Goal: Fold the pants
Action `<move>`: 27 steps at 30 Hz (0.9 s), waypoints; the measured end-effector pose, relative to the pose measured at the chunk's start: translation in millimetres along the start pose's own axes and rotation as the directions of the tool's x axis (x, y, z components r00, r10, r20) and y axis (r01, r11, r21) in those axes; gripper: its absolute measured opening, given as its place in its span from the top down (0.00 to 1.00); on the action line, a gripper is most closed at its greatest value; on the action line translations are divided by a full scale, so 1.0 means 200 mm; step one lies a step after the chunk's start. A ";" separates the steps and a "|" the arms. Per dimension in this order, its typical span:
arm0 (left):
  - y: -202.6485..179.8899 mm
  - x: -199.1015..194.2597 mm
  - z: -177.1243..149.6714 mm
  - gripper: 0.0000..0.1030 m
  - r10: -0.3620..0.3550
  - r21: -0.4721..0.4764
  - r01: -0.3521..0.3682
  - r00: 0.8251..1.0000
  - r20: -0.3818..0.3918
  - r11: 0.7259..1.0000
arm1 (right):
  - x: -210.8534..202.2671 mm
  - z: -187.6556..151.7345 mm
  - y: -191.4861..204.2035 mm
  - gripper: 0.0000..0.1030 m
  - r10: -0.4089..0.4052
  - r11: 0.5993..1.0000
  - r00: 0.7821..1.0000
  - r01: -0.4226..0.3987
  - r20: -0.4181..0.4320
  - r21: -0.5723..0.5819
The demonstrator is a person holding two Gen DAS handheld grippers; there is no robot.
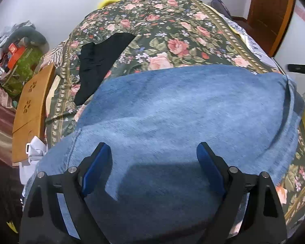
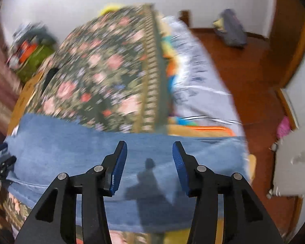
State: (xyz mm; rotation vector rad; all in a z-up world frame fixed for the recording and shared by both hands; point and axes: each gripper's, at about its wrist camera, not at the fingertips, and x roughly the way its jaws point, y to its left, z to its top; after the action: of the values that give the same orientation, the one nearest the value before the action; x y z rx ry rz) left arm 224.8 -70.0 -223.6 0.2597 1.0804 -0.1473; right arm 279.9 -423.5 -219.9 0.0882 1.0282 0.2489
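Blue denim pants (image 1: 183, 111) spread flat on a floral bedspread (image 1: 162, 30), left gripper (image 1: 153, 156) jaws wide apart above them, right gripper (image 2: 149, 154) jaws parted, gripping nothing, black garment (image 1: 99, 61) beyond

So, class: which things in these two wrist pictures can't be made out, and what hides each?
- Jeans: near edge hidden behind the left gripper.
- Floral bedspread: right wrist view, pattern smeared by motion blur.
- Black garment: left wrist view, too dark to identify.

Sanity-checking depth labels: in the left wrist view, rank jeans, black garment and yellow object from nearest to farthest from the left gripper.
1. Jeans, directly under the left gripper.
2. Black garment, up and left on the floral bedspread.
3. Yellow object, beyond the bed's far edge.
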 end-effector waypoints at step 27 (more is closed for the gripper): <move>0.47 -0.40 -0.13 0.14 0.068 -0.231 -0.025 0.982 0.179 0.973 | -0.07 -0.30 -0.02 0.58 -0.154 0.981 0.979 0.136 -0.135 -0.139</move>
State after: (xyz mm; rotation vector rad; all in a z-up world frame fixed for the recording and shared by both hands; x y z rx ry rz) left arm 189.5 27.6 -150.9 0.0628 0.8956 -0.0040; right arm 221.6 -434.2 -239.8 -0.1242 1.1553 0.1901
